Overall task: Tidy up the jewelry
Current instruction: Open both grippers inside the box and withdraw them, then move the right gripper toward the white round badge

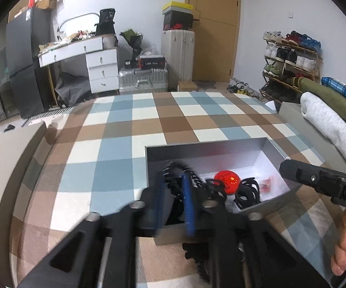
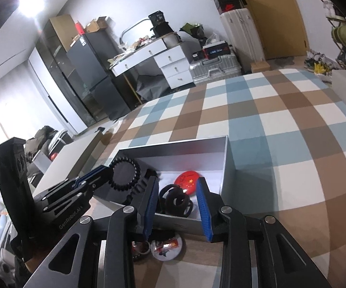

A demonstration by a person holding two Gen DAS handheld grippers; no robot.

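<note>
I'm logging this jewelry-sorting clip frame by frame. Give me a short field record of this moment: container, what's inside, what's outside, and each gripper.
container: open grey box on the checked cloth
inside: red badge, black hair ties
left gripper: shut on the black bead bracelet, held over the box's left end
right gripper: open, fingers over the near wall, holding nothing
outside the box: round glass piece and a small ring-like item on the cloth, near side
</note>
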